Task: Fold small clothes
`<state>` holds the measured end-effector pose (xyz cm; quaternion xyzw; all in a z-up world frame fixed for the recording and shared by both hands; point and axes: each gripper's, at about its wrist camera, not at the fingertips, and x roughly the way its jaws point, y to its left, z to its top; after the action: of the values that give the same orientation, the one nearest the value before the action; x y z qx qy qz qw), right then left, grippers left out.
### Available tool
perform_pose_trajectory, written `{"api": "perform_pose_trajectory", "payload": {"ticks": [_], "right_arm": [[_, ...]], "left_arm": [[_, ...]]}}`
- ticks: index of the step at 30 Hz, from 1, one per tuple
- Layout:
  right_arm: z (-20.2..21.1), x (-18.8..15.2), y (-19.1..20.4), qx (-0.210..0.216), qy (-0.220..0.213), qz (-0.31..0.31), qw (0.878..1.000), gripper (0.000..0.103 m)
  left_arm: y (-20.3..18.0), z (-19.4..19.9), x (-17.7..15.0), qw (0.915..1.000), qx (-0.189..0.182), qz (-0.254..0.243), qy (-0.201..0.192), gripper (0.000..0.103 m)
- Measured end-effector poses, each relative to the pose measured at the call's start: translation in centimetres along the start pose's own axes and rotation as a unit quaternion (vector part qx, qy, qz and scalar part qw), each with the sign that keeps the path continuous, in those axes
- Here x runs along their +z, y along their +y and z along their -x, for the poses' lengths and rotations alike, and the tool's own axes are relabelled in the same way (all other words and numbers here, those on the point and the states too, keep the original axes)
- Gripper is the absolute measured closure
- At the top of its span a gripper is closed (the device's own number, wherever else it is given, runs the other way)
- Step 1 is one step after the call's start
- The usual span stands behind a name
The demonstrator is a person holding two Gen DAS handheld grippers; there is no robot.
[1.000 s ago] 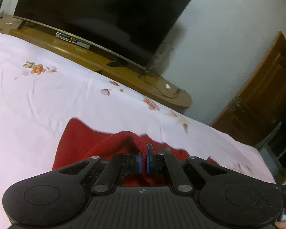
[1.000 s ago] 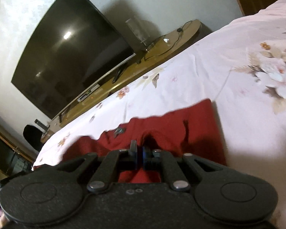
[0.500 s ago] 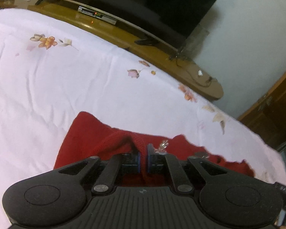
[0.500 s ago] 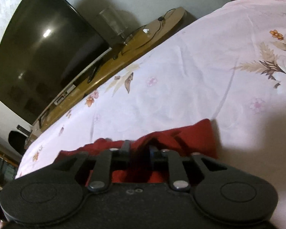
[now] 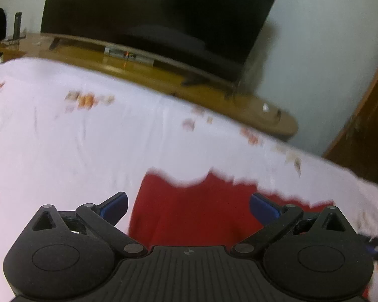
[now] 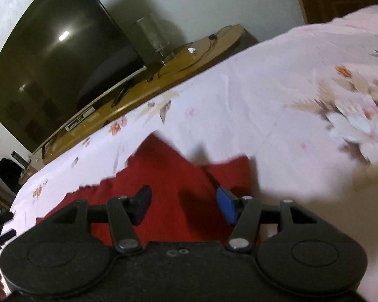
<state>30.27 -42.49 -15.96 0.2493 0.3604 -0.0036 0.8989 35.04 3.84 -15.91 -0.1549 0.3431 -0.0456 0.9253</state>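
Note:
A small red knit garment [image 5: 196, 209] lies on the pale pink flowered bedsheet [image 5: 63, 146]. In the left wrist view my left gripper [image 5: 189, 207] is open, its blue pads spread wide just above the garment's left part. In the right wrist view the garment [image 6: 168, 176] lies flat, with a folded flap toward its right end. My right gripper [image 6: 184, 207] is open above it and holds nothing. The left view is blurred by motion.
A large dark television [image 5: 163, 20] stands on a long wooden stand [image 5: 143, 75] beyond the far edge of the bed. A wooden door [image 5: 365, 125] is at the right. Cables and a clear glass [image 6: 153, 35] sit on the stand's end.
Both grippers were shut on the red garment and have opened, letting it go onto the sheet. Both have pulled back and tilted up a little.

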Motion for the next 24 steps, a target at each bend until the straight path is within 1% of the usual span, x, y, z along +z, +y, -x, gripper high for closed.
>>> {"api": "perform_pose_trajectory", "payload": {"ticks": [2, 5, 6, 7, 8, 9, 14, 15, 16, 17, 18, 22, 24], "right_arm": [[0.9, -0.8, -0.3, -0.01, 0.002, 0.005, 1.0, 0.046], [2.4, -2.5, -0.8, -0.015, 0.013, 0.013, 1.0, 0.046], [2.7, -3.0, -0.8, -0.019, 0.018, 0.017, 0.999, 0.046], [3.0, -3.6, -0.8, -0.023, 0.022, 0.022, 0.999, 0.045], [3.3, -4.2, -0.9, -0.026, 0.024, 0.027, 0.999, 0.045], [3.6, -4.6, -0.8, -0.027, 0.026, 0.031, 0.999, 0.045], [5.0, -6.3, 0.0, -0.022, 0.032, 0.048, 0.998, 0.046], [5.1, -6.5, 0.2, -0.021, 0.034, 0.049, 0.998, 0.047], [5.3, -6.6, 0.3, -0.021, 0.035, 0.051, 0.998, 0.047], [5.5, -6.8, 0.3, -0.019, 0.036, 0.05, 0.998, 0.05], [5.6, -7.0, 0.3, -0.018, 0.038, 0.05, 0.998, 0.056], [6.2, -7.7, 0.0, -0.018, 0.041, 0.047, 0.998, 0.061], [6.3, -7.9, 0.0, -0.017, 0.044, 0.047, 0.998, 0.068]], "left_arm": [[0.7, 0.8, -1.4, 0.9999, 0.007, -0.008, 0.012, 0.001], [1.8, 1.4, -3.2, 0.9995, 0.007, -0.006, 0.029, 0.001], [2.2, 1.7, -3.8, 0.9995, 0.01, -0.006, 0.029, 0.003], [2.4, 1.8, -4.2, 0.9995, 0.009, -0.006, 0.03, 0.01], [2.6, 1.9, -4.6, 0.9994, 0.005, -0.007, 0.035, 0.029], [2.8, 1.9, -5.0, 0.9991, 0.002, -0.006, 0.042, 0.042], [2.9, 2.4, -6.0, 0.9987, -0.003, -0.006, 0.05, 0.042], [2.8, 2.6, -6.2, 0.9987, -0.002, -0.01, 0.049, 0.045], [2.6, 2.8, -6.3, 0.9988, 0.002, -0.016, 0.046, 0.05], [2.5, 3.0, -6.4, 0.9988, 0.006, -0.022, 0.043, 0.056], [2.4, 3.2, -6.4, 0.999, 0.007, -0.022, 0.039, 0.056], [2.2, 4.0, -6.2, 0.9993, 0.005, -0.025, 0.027, 0.056], [1.9, 4.3, -6.2, 0.9991, 0.001, -0.033, 0.025, 0.056]]}}
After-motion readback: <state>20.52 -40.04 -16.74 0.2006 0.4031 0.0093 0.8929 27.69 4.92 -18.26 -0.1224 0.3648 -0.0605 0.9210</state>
